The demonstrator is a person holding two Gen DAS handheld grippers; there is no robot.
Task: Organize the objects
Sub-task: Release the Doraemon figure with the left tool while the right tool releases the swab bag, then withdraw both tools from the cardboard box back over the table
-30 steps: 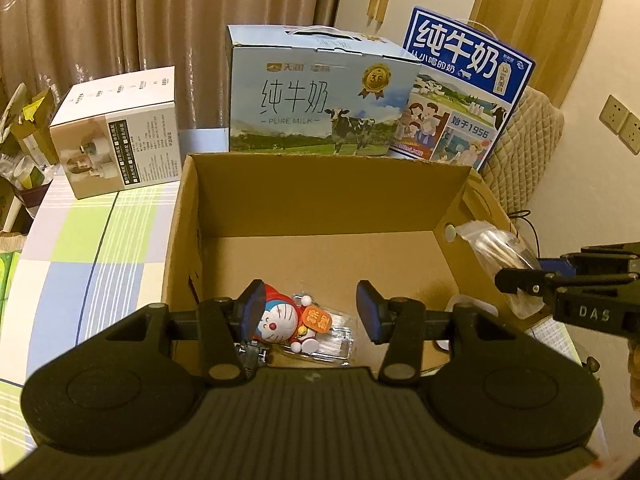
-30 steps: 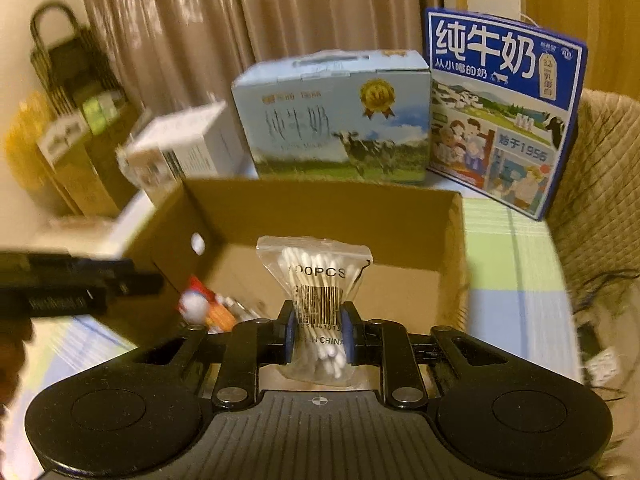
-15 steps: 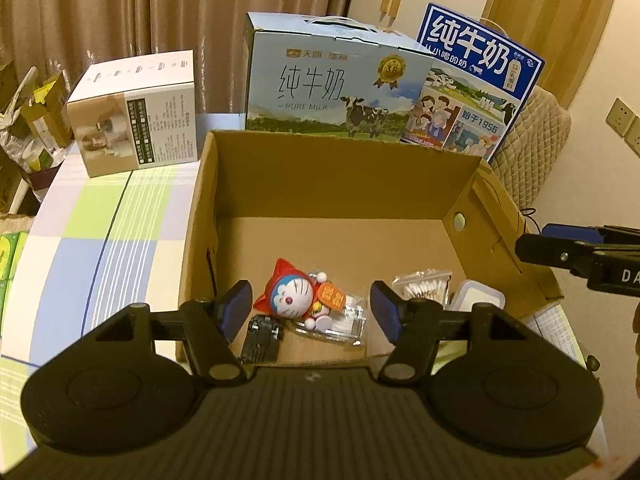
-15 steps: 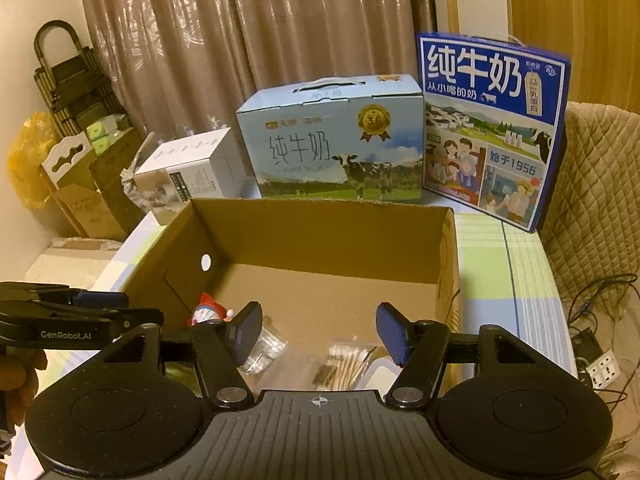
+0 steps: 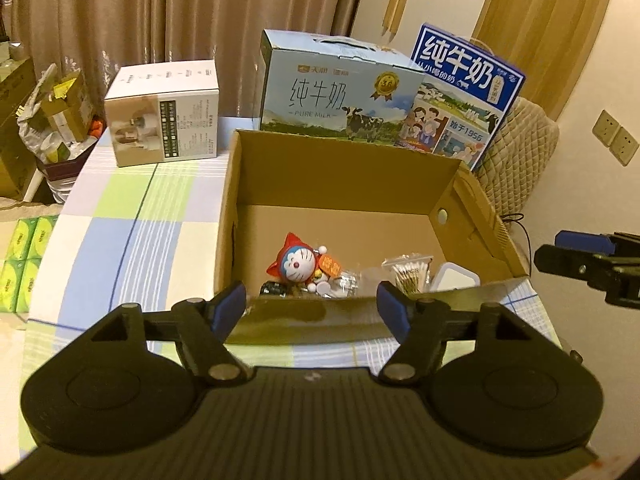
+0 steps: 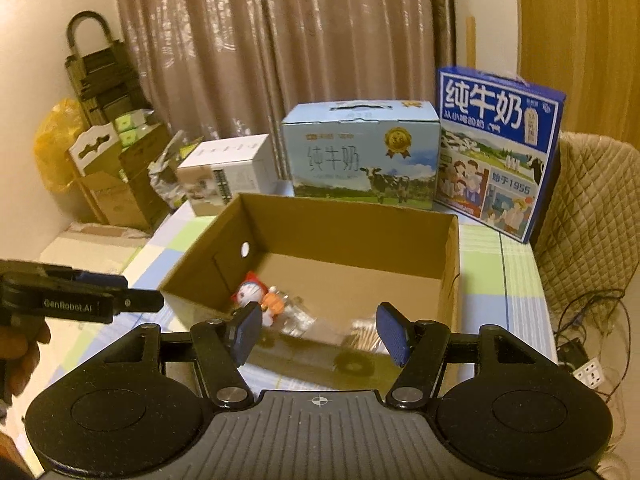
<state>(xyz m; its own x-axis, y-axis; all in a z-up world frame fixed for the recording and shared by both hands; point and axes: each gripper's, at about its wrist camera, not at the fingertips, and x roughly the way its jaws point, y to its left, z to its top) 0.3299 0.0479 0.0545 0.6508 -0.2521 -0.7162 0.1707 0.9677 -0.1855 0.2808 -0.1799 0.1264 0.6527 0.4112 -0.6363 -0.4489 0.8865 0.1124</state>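
Note:
An open cardboard box [image 5: 344, 156] [image 6: 352, 216] stands on the checked table. On its floor lie a red and blue cat figure [image 5: 298, 262] [image 6: 250, 294], a clear plastic packet [image 5: 344, 280], a bag of cotton swabs [image 5: 408, 270] [image 6: 366, 330] and a white container [image 5: 456, 276]. My left gripper [image 5: 310, 306] hovers before the box's near wall, its jaws opening with nothing between them. My right gripper [image 6: 322, 330] is open and empty, held back above the near right corner. Each gripper shows at the edge of the other's view, the right gripper [image 5: 592, 264] and the left gripper [image 6: 80, 300].
Two milk cartons [image 5: 340, 92] [image 5: 460, 92] and a white product box [image 5: 164, 116] stand behind the cardboard box. Green packs [image 5: 24, 264] lie off the table's left edge. A quilted chair back [image 6: 588, 216] and cables [image 6: 580, 320] are on the right.
The right gripper let go of the cotton swab bag, which now lies in the box. Both grippers drew back and up from the box, and the left jaws widened away from the cat figure.

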